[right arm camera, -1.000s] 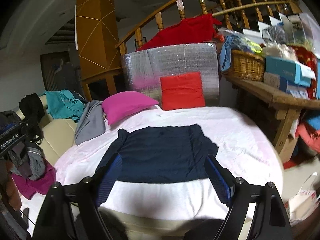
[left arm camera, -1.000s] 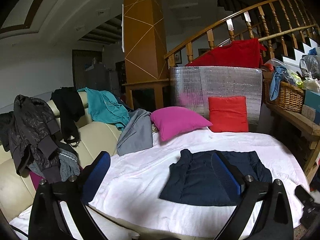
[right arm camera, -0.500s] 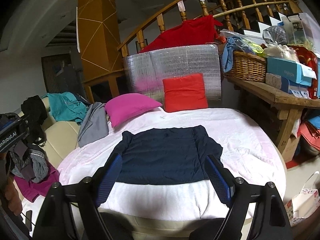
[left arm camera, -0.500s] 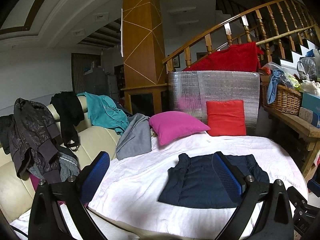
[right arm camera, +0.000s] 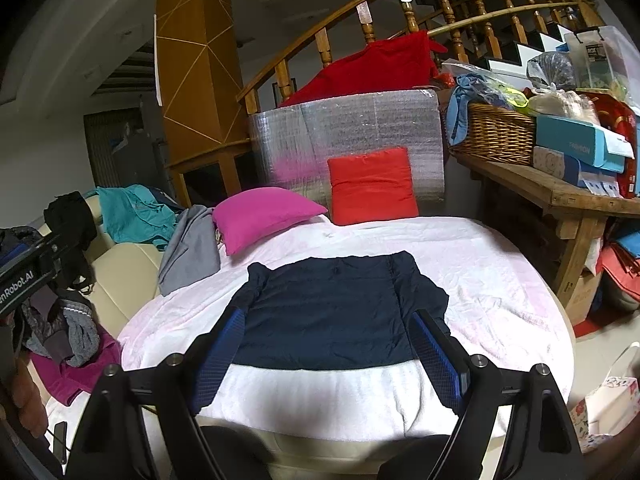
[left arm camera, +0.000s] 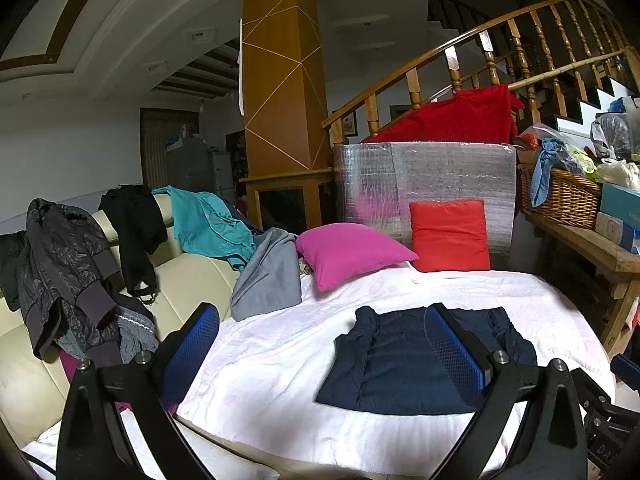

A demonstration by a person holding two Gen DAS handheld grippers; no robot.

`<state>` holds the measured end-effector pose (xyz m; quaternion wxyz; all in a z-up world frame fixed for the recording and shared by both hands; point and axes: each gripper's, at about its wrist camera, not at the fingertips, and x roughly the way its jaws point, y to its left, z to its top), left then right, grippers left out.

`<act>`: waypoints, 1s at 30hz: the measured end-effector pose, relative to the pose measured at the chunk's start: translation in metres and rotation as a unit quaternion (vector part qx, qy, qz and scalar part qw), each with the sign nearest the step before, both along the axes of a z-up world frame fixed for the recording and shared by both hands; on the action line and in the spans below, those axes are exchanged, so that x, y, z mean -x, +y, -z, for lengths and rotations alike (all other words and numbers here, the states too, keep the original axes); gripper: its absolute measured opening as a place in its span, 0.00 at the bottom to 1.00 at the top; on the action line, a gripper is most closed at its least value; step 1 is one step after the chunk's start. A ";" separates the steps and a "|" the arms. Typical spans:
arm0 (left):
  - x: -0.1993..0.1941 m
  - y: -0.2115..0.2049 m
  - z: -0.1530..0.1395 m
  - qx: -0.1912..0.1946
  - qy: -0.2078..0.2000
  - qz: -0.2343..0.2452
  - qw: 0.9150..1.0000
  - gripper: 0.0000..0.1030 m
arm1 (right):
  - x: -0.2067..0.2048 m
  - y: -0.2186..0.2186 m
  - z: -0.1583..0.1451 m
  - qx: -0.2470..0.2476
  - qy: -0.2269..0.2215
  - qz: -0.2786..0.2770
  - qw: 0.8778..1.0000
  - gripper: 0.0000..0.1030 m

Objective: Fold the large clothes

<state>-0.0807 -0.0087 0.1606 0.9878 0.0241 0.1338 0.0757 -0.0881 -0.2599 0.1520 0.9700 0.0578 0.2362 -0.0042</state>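
Note:
A dark navy padded jacket (right arm camera: 336, 312) lies flat, folded into a rough rectangle, on the white cover (right arm camera: 472, 264) of a round bed. In the left wrist view the same navy jacket (left arm camera: 400, 360) sits right of centre. My right gripper (right arm camera: 328, 344) hovers open above the jacket's near edge, nothing between its blue pads. Open and empty too, my left gripper (left arm camera: 320, 348) hangs over the cover to the jacket's left, its right finger (left arm camera: 456, 352) in front of the jacket.
A pink cushion (right arm camera: 264, 212), a red cushion (right arm camera: 372, 188) and a grey garment (right arm camera: 192, 248) lie at the bed's far side. Several clothes hang over the cream sofa (left arm camera: 192, 276) on the left. A wooden bench (right arm camera: 560, 188) with a wicker basket (right arm camera: 496, 132) and boxes stands right.
Both views have shifted slightly, with the jacket a little lower in the left wrist view. The jacket has not moved and both grippers have stayed open.

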 end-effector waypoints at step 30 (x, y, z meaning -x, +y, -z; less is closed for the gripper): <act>0.000 0.004 0.004 0.000 0.009 0.010 1.000 0.99 | 0.002 0.000 0.000 -0.005 0.001 0.005 1.000 0.84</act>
